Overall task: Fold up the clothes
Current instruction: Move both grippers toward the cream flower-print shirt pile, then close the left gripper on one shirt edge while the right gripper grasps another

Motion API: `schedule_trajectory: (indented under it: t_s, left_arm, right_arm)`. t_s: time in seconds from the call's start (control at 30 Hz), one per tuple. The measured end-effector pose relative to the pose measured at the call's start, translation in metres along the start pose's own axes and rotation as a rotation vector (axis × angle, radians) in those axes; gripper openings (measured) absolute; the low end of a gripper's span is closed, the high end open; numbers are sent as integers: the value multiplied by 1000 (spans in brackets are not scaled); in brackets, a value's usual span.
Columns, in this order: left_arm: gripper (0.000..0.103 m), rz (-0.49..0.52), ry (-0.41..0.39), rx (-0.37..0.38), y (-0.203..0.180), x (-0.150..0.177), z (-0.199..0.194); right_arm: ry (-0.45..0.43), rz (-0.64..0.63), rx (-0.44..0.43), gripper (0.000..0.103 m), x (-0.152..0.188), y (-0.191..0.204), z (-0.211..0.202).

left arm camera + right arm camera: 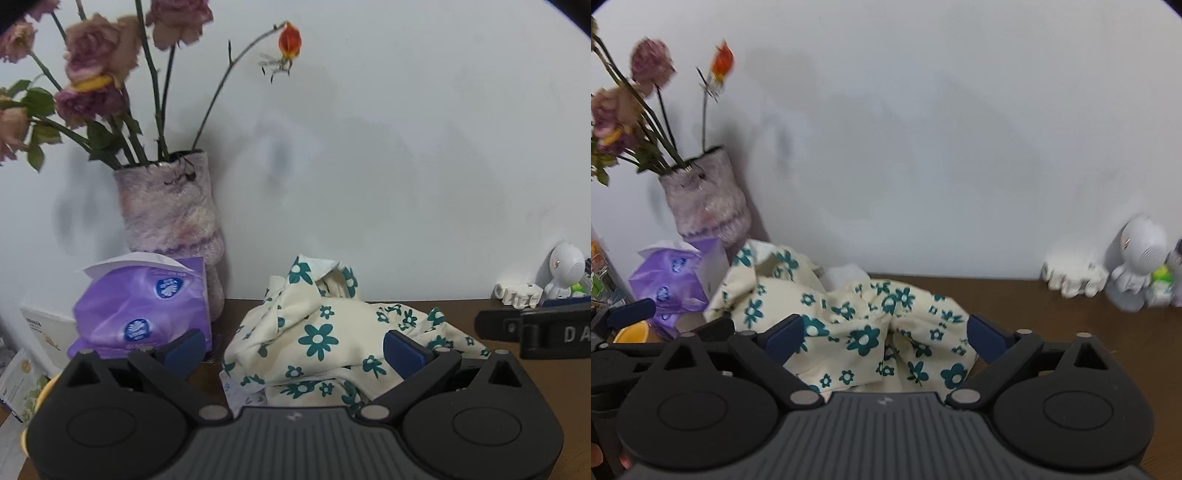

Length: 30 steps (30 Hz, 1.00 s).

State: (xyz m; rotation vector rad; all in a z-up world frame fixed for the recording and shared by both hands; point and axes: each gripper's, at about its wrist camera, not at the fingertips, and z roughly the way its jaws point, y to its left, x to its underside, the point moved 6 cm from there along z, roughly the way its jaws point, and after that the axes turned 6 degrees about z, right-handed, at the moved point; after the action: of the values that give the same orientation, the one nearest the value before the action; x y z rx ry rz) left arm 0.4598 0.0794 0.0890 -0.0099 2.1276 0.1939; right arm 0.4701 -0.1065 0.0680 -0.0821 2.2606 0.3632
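A crumpled cream garment with teal flowers (325,343) lies in a heap on the brown wooden table (546,373), close to the white wall. My left gripper (293,350) is open just in front of the heap, its blue pads apart on either side of the cloth's near part. My right gripper (886,338) is also open, with the garment (864,325) bunched between its blue pads and not clamped. One of the right gripper's fingers (495,325) shows at the right edge of the left wrist view. A blue pad of the left gripper's fingers (631,312) shows at the left of the right wrist view.
A fuzzy lilac vase (170,210) with dried roses stands against the wall to the left. A purple tissue pack (144,306) sits beside it, touching the heap's left side. A yellow cup (631,332) is at far left. A white figurine (1137,266) and a small white object (1071,280) sit at back right.
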Motion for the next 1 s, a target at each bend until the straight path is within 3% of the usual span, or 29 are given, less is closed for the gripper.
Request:
schedule_trajectory:
  t_s: [0.4,0.5,0.67,0.87,1.0]
  left_arm:
    - [103,-45,12,39,19,-7,45]
    - [103,-26,30,11,19,-5,51]
    - [103,-2,3,20,20,0,51]
    - [103,17,35,16,28,3,55]
    - [95,25,38,58,27,6,56]
  right_arm:
    - [36,112,-20,79,-2,-9,65]
    - [47,151,-25,74,-4,-11,75]
    - [55,207,-61,75,-5,-14,87]
    - [74,228,-67,78,-4,-15,96]
    - [95,258,-76,76,1,-15,102]
